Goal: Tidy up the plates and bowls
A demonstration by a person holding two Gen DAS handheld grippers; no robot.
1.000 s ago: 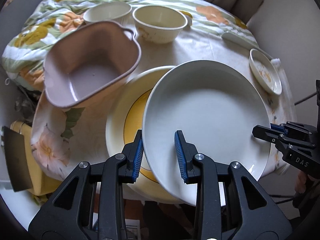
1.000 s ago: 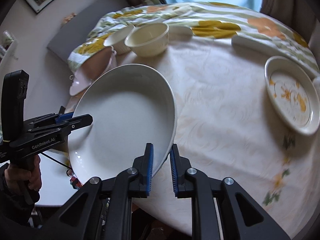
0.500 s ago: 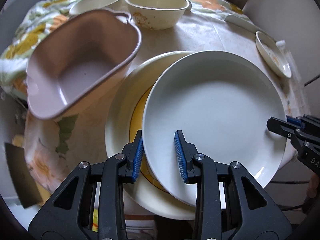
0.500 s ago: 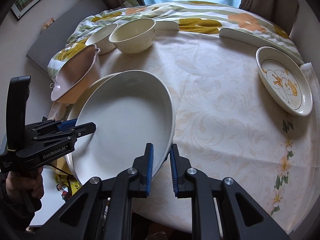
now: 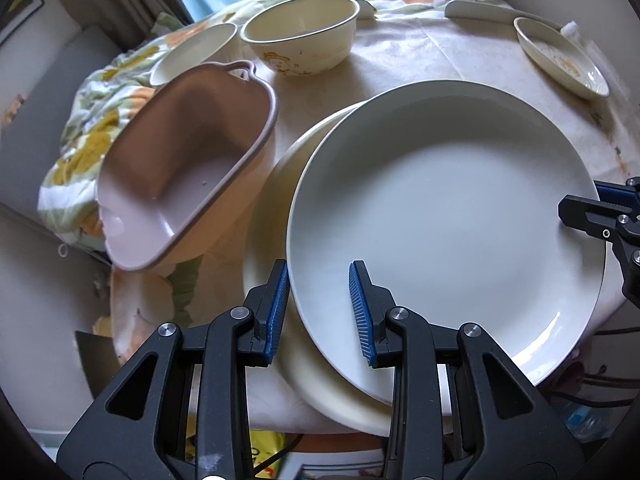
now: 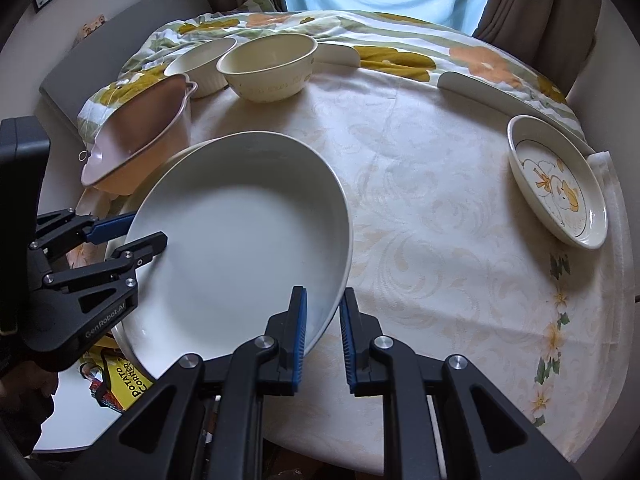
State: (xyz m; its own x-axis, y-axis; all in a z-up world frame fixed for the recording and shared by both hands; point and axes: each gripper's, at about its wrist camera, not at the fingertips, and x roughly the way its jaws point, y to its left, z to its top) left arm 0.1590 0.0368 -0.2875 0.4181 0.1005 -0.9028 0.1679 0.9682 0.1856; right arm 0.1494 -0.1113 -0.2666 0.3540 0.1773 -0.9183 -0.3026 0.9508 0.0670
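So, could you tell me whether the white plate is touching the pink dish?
Apart. The left wrist view shows the white plate separated from the pink dish by the rim of the plate underneath.

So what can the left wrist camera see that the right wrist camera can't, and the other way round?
Only the left wrist view shows the inside of the pink handled dish and much of the cream plate under the white plate. Only the right wrist view shows the duck picture in the small plate and the person's hand. Both show the white plate, both grippers and the cream bowl.
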